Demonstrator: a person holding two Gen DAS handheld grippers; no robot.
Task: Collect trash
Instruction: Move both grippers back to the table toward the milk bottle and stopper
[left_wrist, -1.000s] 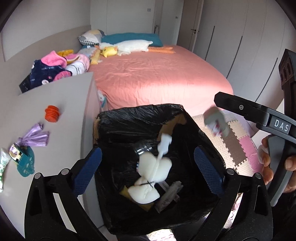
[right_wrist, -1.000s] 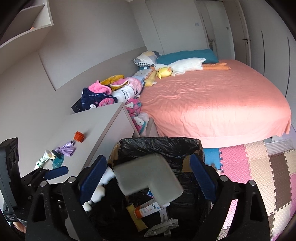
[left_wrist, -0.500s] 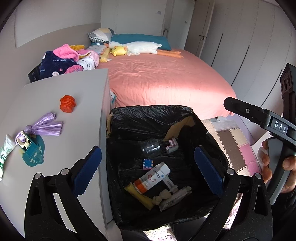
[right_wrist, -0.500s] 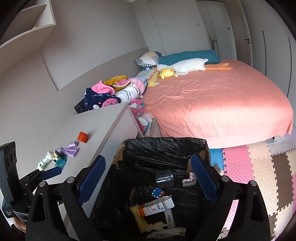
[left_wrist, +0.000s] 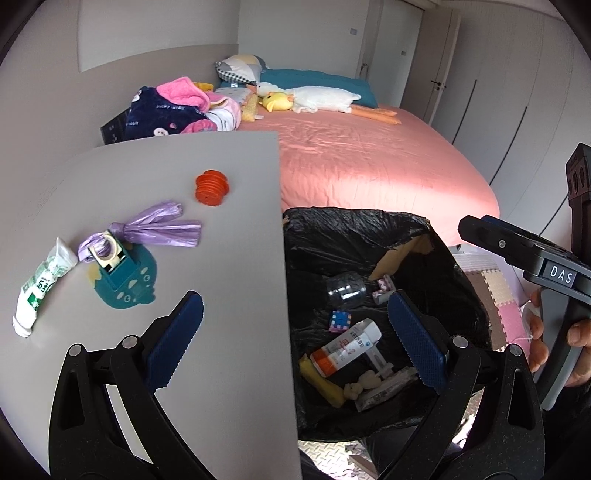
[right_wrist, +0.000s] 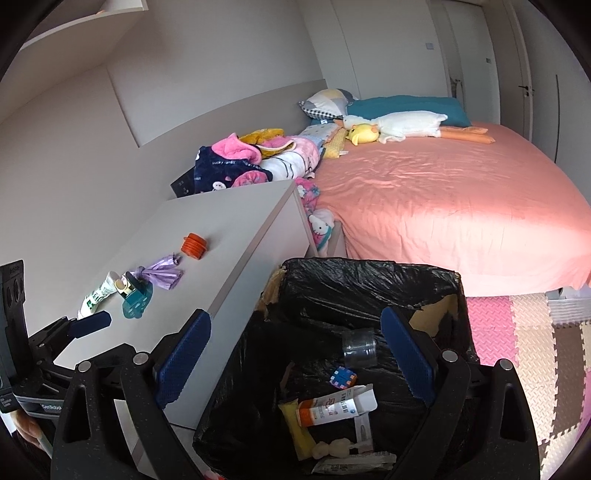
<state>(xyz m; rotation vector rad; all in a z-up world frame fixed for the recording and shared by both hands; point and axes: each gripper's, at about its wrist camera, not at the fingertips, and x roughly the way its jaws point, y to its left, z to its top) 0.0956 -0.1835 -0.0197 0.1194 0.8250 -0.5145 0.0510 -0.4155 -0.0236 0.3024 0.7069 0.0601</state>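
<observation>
A bin lined with a black bag (left_wrist: 354, 225) (right_wrist: 369, 273) stands beside a grey table (left_wrist: 221, 369). Inside lie a white-and-orange box (left_wrist: 347, 347) (right_wrist: 334, 406), a clear cup (left_wrist: 345, 290), a coloured cube (left_wrist: 340, 319) and a yellow packet (left_wrist: 321, 382). On the table top sit an orange cap (left_wrist: 211, 187), a knotted purple bag (left_wrist: 162, 232), a teal tape dispenser (left_wrist: 123, 280) and a white-green packet (left_wrist: 42, 284). My left gripper (left_wrist: 295, 332) is open and empty, straddling the table edge and the bin. Above the bin, my right gripper (right_wrist: 295, 360) is open and holds nothing.
A bed with a pink sheet (right_wrist: 443, 206) fills the room behind the bin, with pillows and a plush duck (right_wrist: 364, 133) at its head. Clothes (right_wrist: 236, 162) are piled beyond the table. Foam floor mats (right_wrist: 524, 332) lie to the right. A hand (left_wrist: 576, 354) holds the right gripper's handle.
A white wad and a grey piece were falling into the bin a second ago; the trash now lies still inside. My left gripper has swung left, over the table edge.
</observation>
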